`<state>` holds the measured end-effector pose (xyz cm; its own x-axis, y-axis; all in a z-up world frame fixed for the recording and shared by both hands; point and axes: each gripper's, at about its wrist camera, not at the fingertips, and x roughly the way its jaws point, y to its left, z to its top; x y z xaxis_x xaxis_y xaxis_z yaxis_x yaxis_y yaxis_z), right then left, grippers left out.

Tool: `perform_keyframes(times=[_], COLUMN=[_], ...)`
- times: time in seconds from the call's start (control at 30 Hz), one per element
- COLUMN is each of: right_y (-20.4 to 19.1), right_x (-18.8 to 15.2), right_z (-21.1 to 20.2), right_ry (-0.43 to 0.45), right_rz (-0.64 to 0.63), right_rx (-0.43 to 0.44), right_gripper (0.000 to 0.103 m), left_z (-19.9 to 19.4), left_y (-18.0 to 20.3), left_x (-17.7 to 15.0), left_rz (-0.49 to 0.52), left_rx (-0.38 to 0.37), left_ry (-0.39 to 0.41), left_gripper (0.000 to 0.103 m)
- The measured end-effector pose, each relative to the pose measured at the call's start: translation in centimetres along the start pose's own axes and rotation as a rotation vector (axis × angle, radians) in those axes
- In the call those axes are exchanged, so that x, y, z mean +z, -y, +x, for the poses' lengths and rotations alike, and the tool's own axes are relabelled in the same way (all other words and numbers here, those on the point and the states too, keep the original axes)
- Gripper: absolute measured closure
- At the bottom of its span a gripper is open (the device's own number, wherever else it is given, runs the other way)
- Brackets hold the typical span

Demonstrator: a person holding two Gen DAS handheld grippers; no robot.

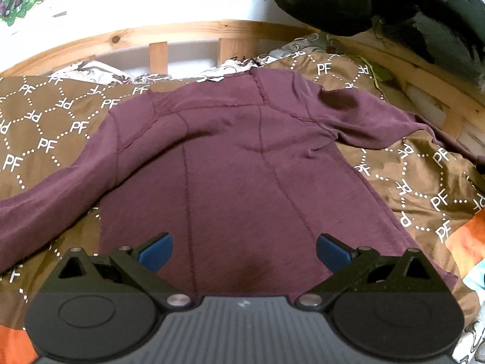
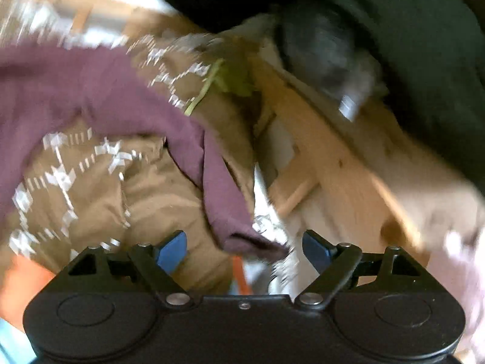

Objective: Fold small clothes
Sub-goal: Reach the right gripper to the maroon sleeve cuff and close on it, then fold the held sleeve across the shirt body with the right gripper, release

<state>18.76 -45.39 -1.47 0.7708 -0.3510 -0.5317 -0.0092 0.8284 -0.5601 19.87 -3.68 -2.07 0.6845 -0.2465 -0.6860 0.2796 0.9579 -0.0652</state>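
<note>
Left gripper [image 1: 244,250] spread above maroon top [image 1: 242,157] on brown quilt [image 1: 45,127], right gripper [image 2: 244,247] spread, sleeve cuff [image 2: 236,230] between, unpinched

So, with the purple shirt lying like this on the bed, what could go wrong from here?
1. The sleeve cuff hangs near the bed's edge by the wooden frame; it could slide off.
2. The right gripper is open with nothing pressed between its pads, and its view is blurred, so a grab may miss the cuff.
3. The purple shirt has wrinkles near the shoulders; folding now could keep them.
</note>
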Motion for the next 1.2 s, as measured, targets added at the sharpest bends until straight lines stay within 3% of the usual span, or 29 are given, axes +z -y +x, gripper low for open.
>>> perform_keyframes(times=[0.03,0.13,0.17,0.2,0.37,0.57,0.77,0.83,0.97,1.2], right_y=[-0.1,-0.3,-0.3,-0.6,2.0,8.3,10.0,10.6,10.7,11.9], right_x=[0.3,1.1,1.5,1.9,5.5,12.3,16.8,17.1,17.0,13.2], right_z=[0.4,1.6,2.1,2.4,-0.5,-6.3,-9.0,-9.7,-11.0,-9.8], right_ry=[-0.004,-0.029,-0.051,-0.072,-0.033,0.045,0.041,0.044,0.043,-0.017], right_rz=[-0.034,-0.100,-0.106,-0.104,0.052,0.324,0.404,0.445,0.456,0.581], right_rx=[-0.009,0.006,0.022,0.018,0.002,0.171,0.294,0.310,0.254,0.183], right_gripper=[0.029,0.060,0.086,0.096,0.098,0.098,0.098,0.098,0.098,0.098], left_z=[-0.1,-0.4,-0.5,-0.6,-1.0,-1.2,-0.7,-0.7,-0.7,-0.8], left_y=[-0.1,-0.4,-0.5,-0.6,-1.4,-2.3,-4.3,-4.8,-5.2,-5.1], left_x=[-0.1,-0.2,-0.2,-0.3,-0.1,0.4,1.0,1.1,1.3,1.3], left_rz=[0.000,0.004,0.003,0.001,-0.008,-0.040,-0.152,-0.158,-0.134,-0.124], left_rx=[0.002,0.009,0.011,0.012,0.011,0.000,-0.064,-0.063,-0.031,-0.026], left_ry=[0.002,0.006,0.009,0.011,0.017,0.016,-0.029,-0.033,-0.041,-0.065], left_gripper=[0.000,0.000,0.000,0.000,0.000,0.000,0.000,0.000,0.000,0.000])
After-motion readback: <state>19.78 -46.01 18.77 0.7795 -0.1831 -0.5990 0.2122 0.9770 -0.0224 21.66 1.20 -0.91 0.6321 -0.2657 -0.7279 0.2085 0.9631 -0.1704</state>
